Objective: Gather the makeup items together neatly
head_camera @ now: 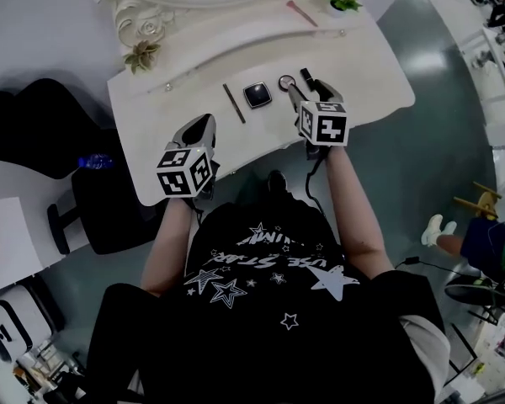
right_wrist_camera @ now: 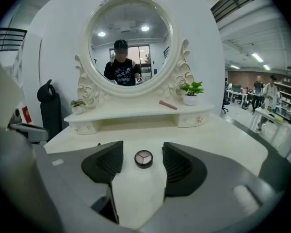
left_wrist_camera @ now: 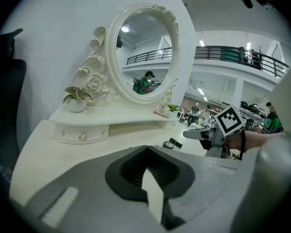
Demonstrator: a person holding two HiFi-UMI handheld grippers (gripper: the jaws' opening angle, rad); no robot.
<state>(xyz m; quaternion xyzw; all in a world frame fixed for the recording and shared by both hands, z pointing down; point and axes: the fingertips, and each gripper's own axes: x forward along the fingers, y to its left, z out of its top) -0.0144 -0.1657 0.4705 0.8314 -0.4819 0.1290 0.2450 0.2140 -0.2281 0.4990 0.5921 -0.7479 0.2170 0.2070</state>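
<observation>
A: Table (head_camera: pixel 366 78) noted as smooth, white, satin-painted; mirror frame (right_wrist_camera: pixel 87 89) carved, same finish.
B: Pads (right_wrist_camera: pixel 179 166) recorded black, ribbed, matt; right gripper (right_wrist_camera: pixel 143 148) body matt grey plastic. Square compact (head_camera: pixel 257 95) glossy.

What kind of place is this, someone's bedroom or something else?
Most likely a dressing-table set-up inside a big open workspace, not a home. A white vanity table with an ornate oval mirror carries a round compact, but beyond it are a railed mezzanine and people in strip-lit aisles.

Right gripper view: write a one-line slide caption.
Open right gripper frames a round eyeshadow compact on the white vanity.
</observation>
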